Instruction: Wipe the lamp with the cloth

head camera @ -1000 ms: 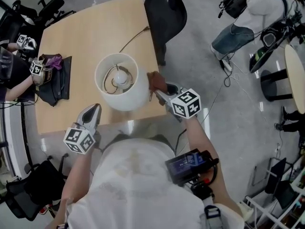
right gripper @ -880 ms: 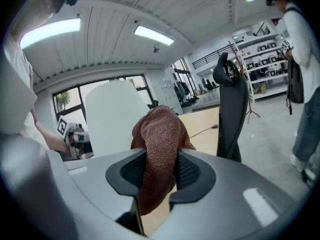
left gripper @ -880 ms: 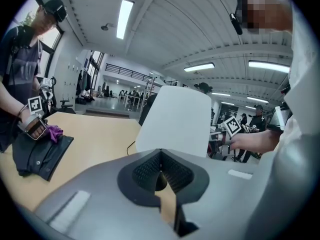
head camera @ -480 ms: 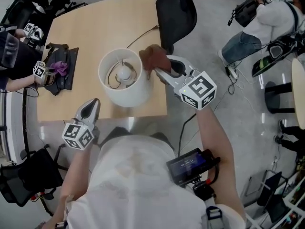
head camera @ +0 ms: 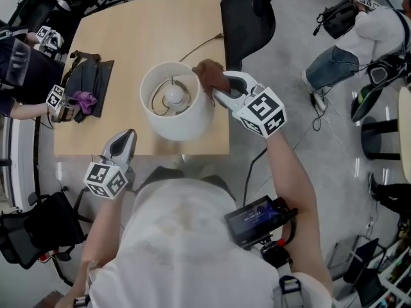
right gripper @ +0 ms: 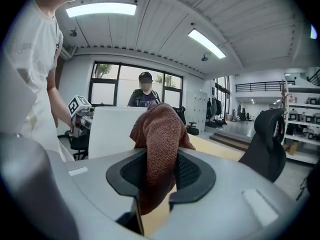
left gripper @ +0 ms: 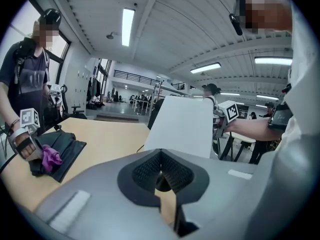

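The lamp's white shade point(head camera: 183, 120) stands near the front edge of the wooden table point(head camera: 128, 37), with its bulb point(head camera: 174, 95) showing inside. My right gripper point(head camera: 218, 88) is shut on a brown cloth point(head camera: 207, 74) and holds it against the right side of the shade's top rim. In the right gripper view the cloth point(right gripper: 160, 129) bulges up between the pads, with the shade point(right gripper: 112, 129) just to its left. My left gripper point(head camera: 124, 143) hovers at the table's front edge, left of the lamp, jaws together and empty. In its own view the left gripper point(left gripper: 161, 156) faces the shade point(left gripper: 182, 124).
The lamp's cord point(head camera: 202, 47) runs back toward a black office chair point(head camera: 247, 11) at the table's far right corner. At the table's left end another person's gripper point(head camera: 58, 101) sits by a black bag point(head camera: 90, 82) with a purple cloth point(head camera: 83, 100). A second person point(head camera: 359, 37) sits at the far right.
My right gripper has risen with the brown cloth from the shade's right side to its top rim, and it has rolled. The left gripper has stayed where it was.
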A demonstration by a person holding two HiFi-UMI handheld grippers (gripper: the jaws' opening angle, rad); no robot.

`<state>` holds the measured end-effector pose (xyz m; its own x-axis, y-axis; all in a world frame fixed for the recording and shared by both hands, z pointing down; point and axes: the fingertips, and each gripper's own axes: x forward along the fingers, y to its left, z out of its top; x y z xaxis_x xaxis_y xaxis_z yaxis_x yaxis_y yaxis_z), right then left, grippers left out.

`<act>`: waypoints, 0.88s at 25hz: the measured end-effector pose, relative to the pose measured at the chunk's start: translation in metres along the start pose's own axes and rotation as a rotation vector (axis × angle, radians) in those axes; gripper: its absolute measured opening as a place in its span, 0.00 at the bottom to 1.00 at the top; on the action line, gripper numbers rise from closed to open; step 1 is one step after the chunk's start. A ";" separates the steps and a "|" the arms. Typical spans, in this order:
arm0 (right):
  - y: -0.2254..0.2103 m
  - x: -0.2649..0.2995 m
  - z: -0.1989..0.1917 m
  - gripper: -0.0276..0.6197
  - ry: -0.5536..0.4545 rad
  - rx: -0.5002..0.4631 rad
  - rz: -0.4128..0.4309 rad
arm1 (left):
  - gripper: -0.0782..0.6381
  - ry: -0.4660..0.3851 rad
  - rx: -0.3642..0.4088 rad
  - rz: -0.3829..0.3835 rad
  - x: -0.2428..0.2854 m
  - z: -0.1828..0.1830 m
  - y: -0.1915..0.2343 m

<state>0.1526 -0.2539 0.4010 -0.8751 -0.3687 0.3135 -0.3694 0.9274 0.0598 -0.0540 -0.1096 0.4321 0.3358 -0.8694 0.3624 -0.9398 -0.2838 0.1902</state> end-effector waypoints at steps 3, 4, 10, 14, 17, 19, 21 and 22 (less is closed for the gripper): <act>-0.004 0.005 -0.028 0.25 0.052 0.019 -0.042 | 0.11 0.006 0.035 -0.011 0.004 0.004 -0.001; -0.005 0.006 -0.038 0.25 0.073 0.027 -0.054 | 0.11 0.008 0.052 -0.019 0.006 0.005 -0.002; -0.003 0.005 -0.097 0.25 0.221 0.062 -0.093 | 0.11 0.013 0.073 -0.058 0.018 0.004 -0.003; -0.014 -0.001 -0.117 0.25 0.285 0.071 -0.115 | 0.11 0.016 0.055 -0.069 0.028 0.004 -0.002; -0.040 -0.010 -0.100 0.25 0.265 0.079 -0.176 | 0.11 0.019 0.043 -0.072 0.033 0.004 0.005; -0.053 -0.012 -0.066 0.25 0.195 0.064 -0.190 | 0.11 0.020 0.040 -0.071 0.032 0.002 0.012; -0.058 -0.011 -0.026 0.25 0.112 0.015 -0.171 | 0.11 0.018 0.036 -0.069 0.032 0.001 0.018; -0.057 -0.010 -0.007 0.25 0.075 -0.018 -0.154 | 0.11 0.016 0.032 -0.068 0.032 0.000 0.021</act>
<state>0.1848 -0.3026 0.4010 -0.7829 -0.5011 0.3687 -0.4906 0.8617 0.1296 -0.0628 -0.1428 0.4477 0.3993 -0.8413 0.3645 -0.9165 -0.3547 0.1851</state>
